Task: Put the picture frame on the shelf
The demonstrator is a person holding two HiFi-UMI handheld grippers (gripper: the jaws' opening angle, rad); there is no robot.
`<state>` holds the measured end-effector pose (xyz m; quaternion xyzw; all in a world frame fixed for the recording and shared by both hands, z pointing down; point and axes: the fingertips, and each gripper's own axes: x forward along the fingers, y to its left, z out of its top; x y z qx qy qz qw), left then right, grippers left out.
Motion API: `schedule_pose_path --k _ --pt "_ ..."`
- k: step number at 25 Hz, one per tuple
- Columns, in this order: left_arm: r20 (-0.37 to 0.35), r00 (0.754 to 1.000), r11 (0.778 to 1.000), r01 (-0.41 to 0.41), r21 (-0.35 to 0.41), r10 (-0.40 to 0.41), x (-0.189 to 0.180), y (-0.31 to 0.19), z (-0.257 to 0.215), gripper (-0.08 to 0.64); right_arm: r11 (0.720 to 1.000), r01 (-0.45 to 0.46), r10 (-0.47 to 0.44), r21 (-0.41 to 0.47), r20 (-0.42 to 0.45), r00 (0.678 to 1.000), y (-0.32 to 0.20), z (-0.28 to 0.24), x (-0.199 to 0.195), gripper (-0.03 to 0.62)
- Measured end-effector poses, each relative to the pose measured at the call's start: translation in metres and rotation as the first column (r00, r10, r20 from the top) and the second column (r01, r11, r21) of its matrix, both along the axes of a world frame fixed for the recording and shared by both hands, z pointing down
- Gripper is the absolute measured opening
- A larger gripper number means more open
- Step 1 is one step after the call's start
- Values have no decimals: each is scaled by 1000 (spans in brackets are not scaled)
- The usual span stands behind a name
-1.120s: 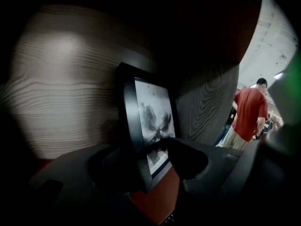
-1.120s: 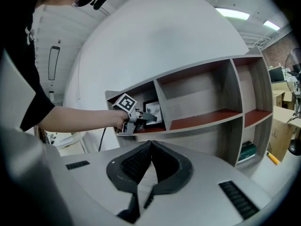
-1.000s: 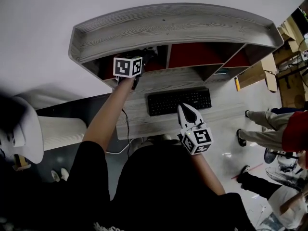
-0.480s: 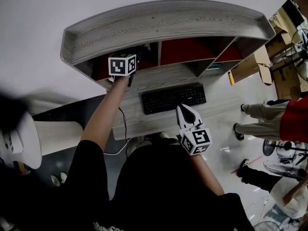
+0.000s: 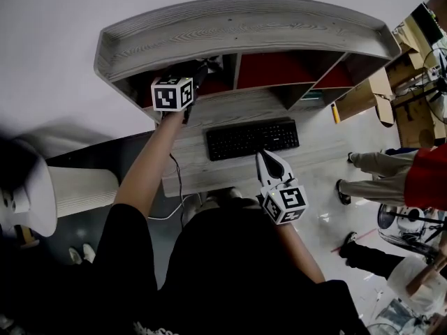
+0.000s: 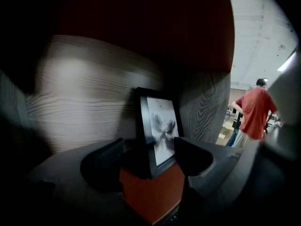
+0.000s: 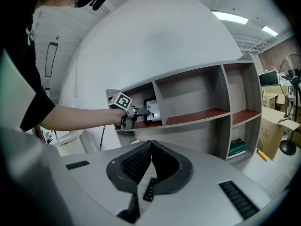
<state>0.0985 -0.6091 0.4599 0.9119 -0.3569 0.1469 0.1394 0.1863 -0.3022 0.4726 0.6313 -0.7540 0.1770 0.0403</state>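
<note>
No legible text, brand, number or sign is present. The left gripper (image 5: 198,72) marker cube (image 5: 171,93) and the right gripper (image 5: 263,155) marker cube (image 5: 285,204) carry only black-and-white square patterns. The key legends on the keyboard (image 5: 251,139) and the print on the green box (image 7: 236,148) are too small to read.

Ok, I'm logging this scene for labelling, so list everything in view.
shelf: one, grey with red insides, at desk's back
frame: one, black, upright in the shelf's left compartment
keyboard: one, black, mid-desk
desk: one, grey
box: one, green, lower right compartment
cartons: several, brown, right floor
bystanders: two or more, right floor
left gripper: jaws just been opening, apart either side of frame
right gripper: jaws shut, empty, over desk's near edge
</note>
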Motion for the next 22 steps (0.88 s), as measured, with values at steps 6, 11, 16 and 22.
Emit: schedule_pose_path --k 6,11,16,22 --pt "-54 998 999 16 45 -14 -29 26 -18 330 999 41 -41 8 -1 999 3 -1 -14 12" --pt "-105 994 996 24 87 -14 -58 63 -28 330 997 78 -77 12 -15 997 -2 -2 -28 12" --pt "-149 987 992 71 100 -56 -98 100 -38 330 993 113 -112 33 -29 993 -15 -10 -44 12" --pt "-194 976 985 126 114 -103 -138 150 -47 330 989 130 -126 63 -64 990 -28 -28 -56 12"
